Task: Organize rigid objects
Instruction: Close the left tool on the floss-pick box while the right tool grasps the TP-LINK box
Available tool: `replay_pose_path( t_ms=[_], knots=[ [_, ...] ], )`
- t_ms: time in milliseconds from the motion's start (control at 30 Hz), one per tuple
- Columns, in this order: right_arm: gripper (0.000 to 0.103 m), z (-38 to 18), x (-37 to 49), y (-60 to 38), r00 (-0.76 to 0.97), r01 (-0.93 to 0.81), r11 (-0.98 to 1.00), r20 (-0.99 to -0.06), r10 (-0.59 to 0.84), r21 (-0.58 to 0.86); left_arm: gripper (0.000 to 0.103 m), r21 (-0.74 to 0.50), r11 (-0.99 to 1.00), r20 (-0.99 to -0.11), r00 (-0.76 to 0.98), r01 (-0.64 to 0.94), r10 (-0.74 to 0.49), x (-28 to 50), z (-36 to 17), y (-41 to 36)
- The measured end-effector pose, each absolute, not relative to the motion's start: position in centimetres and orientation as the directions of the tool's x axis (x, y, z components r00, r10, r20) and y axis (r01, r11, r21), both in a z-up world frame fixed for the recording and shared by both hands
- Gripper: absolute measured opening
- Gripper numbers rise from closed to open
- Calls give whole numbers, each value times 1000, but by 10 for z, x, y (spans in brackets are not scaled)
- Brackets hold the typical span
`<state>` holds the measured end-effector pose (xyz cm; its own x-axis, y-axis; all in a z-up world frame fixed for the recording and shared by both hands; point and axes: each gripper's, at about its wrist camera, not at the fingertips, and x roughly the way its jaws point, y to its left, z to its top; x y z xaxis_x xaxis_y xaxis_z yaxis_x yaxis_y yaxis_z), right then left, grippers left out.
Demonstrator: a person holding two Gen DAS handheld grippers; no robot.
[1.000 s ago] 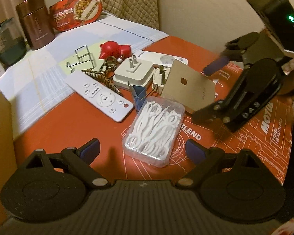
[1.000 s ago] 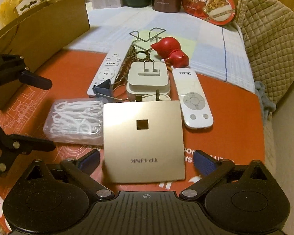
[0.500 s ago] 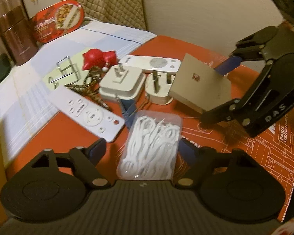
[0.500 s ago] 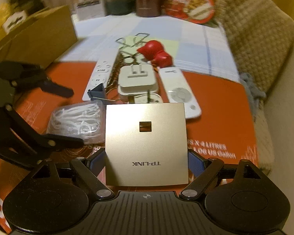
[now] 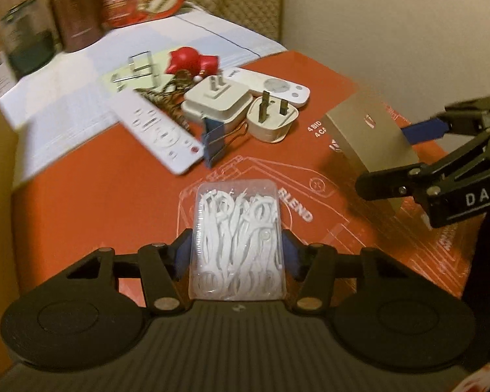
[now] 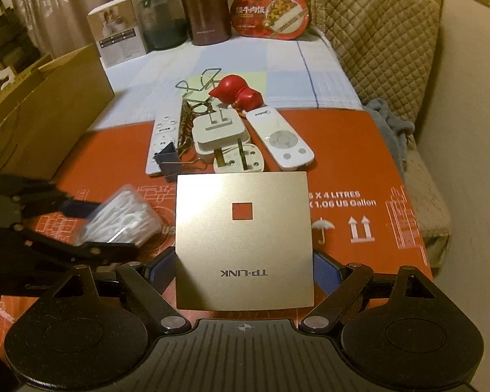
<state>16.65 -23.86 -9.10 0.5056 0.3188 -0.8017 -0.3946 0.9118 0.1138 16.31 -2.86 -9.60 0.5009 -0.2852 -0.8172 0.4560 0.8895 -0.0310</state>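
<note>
- On the left, our left gripper (image 5: pixel 233 254) has gone from standing wide around the clear floss-pick box (image 5: pixel 236 245) to pinching it by its two long sides, blue pads touching the plastic. The box now sits tilted and seems to be coming off the red mat (image 5: pixel 91 202); half a second ago it lay flat there.
- In the middle, the loose pile has not moved: long white remote (image 5: pixel 156 130), blue binder clip (image 5: pixel 214 143), square adapter (image 5: pixel 217 101), round plug (image 5: pixel 272 119), oval remote (image 5: pixel 271 85), red figurine (image 5: pixel 189 60).
- On the right, our right gripper (image 6: pixel 243 269) has closed on the gold TP-LINK plate (image 6: pixel 243 241), pads pressed to its left and right edges.
- With both pieces gripped, we judge the picking step done and the carry next.
- The left wrist view shows the plate raised and tilted clear of the mat, which the right wrist view hides by looking straight onto its face.
- Only the right wrist view shows the cardboard box (image 6: pixel 45 124) at far left, perhaps the place for these things.
</note>
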Motion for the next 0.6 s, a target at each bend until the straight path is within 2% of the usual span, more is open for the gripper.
replay_pose_path(
  t_ms=[100,333,467,600],
  knots=[
    [83,-74,157,-233,513,-410,904,-790,336,118,52,-42,907,-797,533,419,-284,147,-72,-14],
    [83,-5,143,-176,547,-530,837,-700,459,135,52,28,943,-713,668,332,-214,126,13,41],
    [83,35,139,-119,526,-632,761,-640,560,147,52,84,962,-676,724,258,-136,119,57,93],
    [83,52,138,-51,475,-722,678,-614,631,138,52,144,975,-676,737,167,-26,121,78,153]
  ],
)
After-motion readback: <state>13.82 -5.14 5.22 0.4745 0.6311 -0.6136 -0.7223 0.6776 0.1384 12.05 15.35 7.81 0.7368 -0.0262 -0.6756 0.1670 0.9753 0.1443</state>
